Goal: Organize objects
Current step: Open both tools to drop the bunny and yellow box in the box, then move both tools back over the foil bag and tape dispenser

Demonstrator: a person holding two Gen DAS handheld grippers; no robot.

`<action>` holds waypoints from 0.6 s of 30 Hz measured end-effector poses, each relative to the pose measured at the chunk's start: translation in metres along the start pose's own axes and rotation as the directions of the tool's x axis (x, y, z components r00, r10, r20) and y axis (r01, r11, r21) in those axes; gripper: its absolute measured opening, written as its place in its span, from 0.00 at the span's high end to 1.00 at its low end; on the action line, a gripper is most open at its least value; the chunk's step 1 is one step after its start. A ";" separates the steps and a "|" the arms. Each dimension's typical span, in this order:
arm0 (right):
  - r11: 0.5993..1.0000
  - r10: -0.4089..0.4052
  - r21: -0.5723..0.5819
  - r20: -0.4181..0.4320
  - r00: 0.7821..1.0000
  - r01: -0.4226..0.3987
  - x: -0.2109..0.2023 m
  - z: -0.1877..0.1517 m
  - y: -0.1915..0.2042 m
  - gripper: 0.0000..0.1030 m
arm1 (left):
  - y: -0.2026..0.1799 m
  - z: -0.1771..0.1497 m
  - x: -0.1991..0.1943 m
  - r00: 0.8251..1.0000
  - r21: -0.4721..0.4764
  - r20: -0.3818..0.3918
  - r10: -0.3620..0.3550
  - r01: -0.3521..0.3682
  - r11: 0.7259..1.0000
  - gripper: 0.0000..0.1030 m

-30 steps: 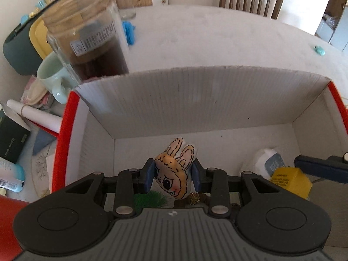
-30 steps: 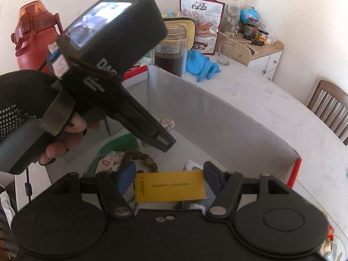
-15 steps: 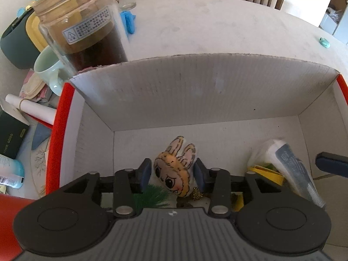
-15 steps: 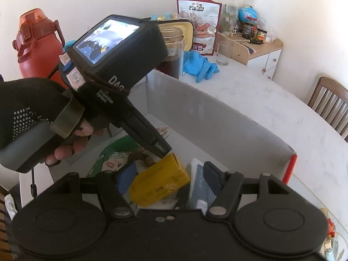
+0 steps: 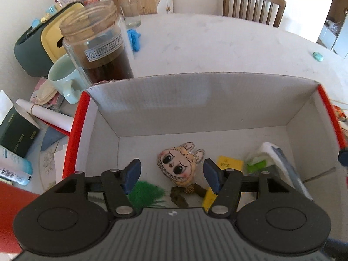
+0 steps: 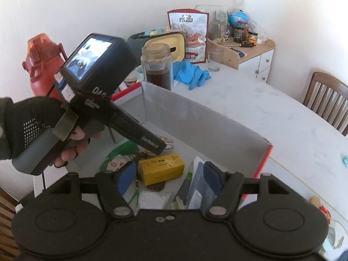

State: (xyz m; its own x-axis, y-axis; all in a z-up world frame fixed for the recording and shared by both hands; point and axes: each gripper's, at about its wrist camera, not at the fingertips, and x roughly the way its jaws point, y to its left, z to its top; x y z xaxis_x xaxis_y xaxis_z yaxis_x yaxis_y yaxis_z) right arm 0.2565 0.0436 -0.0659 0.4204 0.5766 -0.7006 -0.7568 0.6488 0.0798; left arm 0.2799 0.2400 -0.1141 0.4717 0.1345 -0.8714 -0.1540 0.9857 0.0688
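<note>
Now the left gripper (image 5: 171,171) hangs over the box (image 5: 195,100), jaws just spread and empty — the doll (image 5: 177,166) lies dead centre below, ears toward upper right.

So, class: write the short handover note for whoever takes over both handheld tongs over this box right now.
Left tongs: open, jaws have just been opening; the bunny-eared doll charm lies loose on the box floor between them, pads clear of it.
Right tongs: open, holding nothing; the yellow carton lies in the box below them.
Cardboard box: also holds a green tassel and a white and blue packet.
Done: charm and carton are in the box.
Left: things outside the box, such as the blue gloves and the brown jar, may still need sorting.
</note>
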 end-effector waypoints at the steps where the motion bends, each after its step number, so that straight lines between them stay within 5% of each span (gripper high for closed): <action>1: 1.000 0.002 0.008 0.006 1.000 -0.002 -0.005 -0.001 -0.002 0.32 | -0.003 -0.001 -0.004 1.000 -0.003 0.009 -0.005 0.005 1.000 0.39; 18: 0.994 -0.012 0.107 0.089 0.996 0.002 -0.093 -0.033 -0.043 0.17 | -0.068 -0.019 -0.094 0.971 0.016 0.225 -0.087 0.086 0.996 0.22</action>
State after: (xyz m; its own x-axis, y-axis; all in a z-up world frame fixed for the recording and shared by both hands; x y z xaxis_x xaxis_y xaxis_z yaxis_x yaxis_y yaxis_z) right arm 0.2331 -0.0545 -0.0274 0.4725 0.6108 -0.6354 -0.6981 0.6994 0.1532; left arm 0.2292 0.1578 -0.0460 0.6663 0.0672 -0.7426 -0.0993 0.9951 0.0010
